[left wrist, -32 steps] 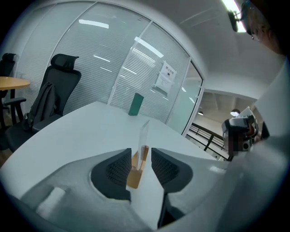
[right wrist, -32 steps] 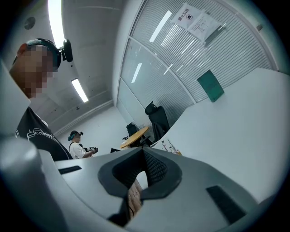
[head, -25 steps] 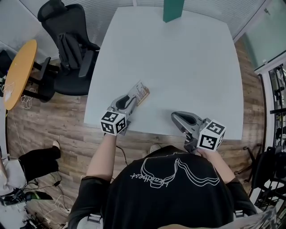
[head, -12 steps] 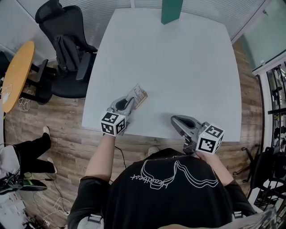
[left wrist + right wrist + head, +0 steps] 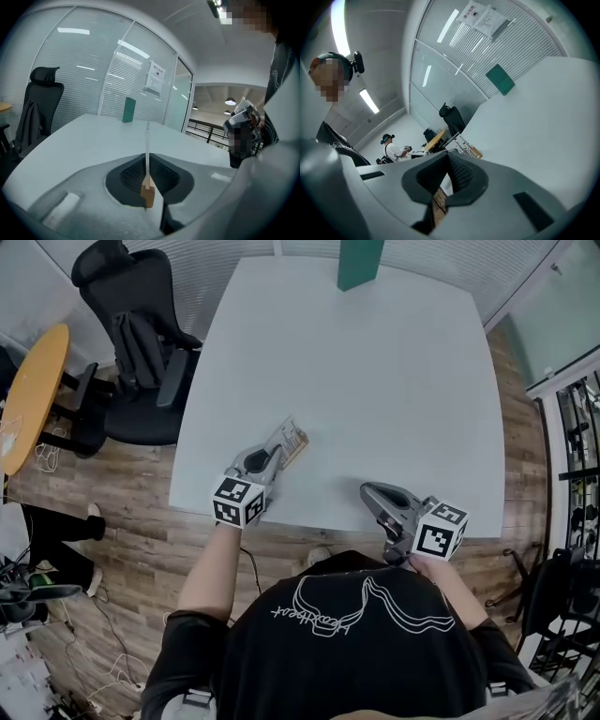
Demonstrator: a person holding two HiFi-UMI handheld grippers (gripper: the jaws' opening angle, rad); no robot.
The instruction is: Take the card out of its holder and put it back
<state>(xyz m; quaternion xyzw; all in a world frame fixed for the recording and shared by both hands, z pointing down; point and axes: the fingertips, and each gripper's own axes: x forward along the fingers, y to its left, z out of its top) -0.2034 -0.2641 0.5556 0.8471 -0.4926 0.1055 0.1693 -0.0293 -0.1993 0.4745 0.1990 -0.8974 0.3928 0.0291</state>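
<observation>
The card in its holder (image 5: 292,439), a clear sleeve with a tan end, lies near the white table's (image 5: 375,381) front left edge. My left gripper (image 5: 278,454) reaches onto it from the table edge. In the left gripper view the card holder (image 5: 146,140) stands edge-on between the jaws, which are closing and touch it on both sides. My right gripper (image 5: 373,493) rests at the table's front edge, well right of the card. Its jaws (image 5: 448,161) meet with nothing between them.
A green box (image 5: 360,261) stands at the table's far edge. A black office chair (image 5: 141,334) and an orange round table (image 5: 28,399) stand to the left on the wooden floor. Another person (image 5: 393,149) stands far off in the right gripper view.
Both grippers stay almost where they were. The legs of a person on the floor at the left have moved out toward the edge of the picture.
</observation>
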